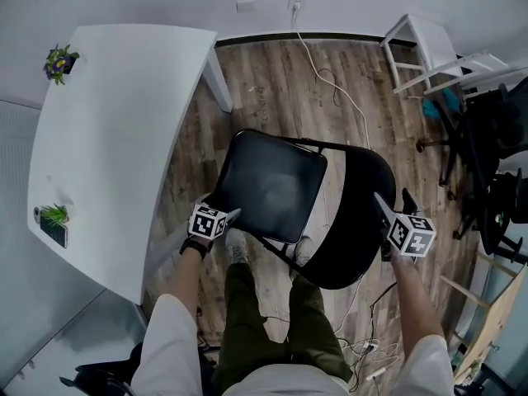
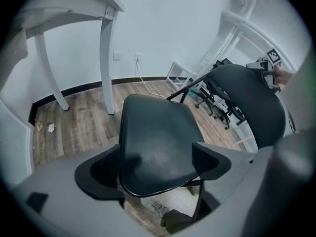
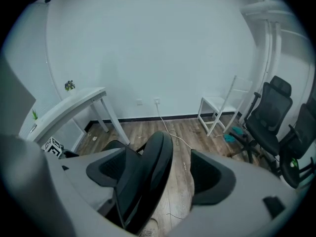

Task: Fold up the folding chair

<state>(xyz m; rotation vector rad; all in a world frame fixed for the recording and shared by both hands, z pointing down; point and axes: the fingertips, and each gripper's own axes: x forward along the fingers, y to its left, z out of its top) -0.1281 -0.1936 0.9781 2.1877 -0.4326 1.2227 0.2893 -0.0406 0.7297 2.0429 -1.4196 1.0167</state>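
A black folding chair stands unfolded on the wood floor, its seat (image 1: pixel 272 186) towards the table and its backrest (image 1: pixel 356 221) on the right. My left gripper (image 1: pixel 233 216) is at the seat's near left corner. In the left gripper view that gripper (image 2: pixel 155 169) is open and the seat (image 2: pixel 153 142) edge lies between its jaws. My right gripper (image 1: pixel 380 202) sits at the top of the backrest. In the right gripper view it (image 3: pixel 163 174) is open astride the backrest (image 3: pixel 148 177), which rests against the left finger (image 3: pixel 111 169) with a gap on the right.
A white table (image 1: pixel 107 139) with two small plants (image 1: pixel 59 60) stands just left of the chair. A white cable (image 1: pixel 330 81) trails over the floor behind it. A white stool (image 1: pixel 421 48) and black office chairs (image 1: pixel 495 155) crowd the right side. The person's shoes (image 1: pixel 238 246) stand under the seat.
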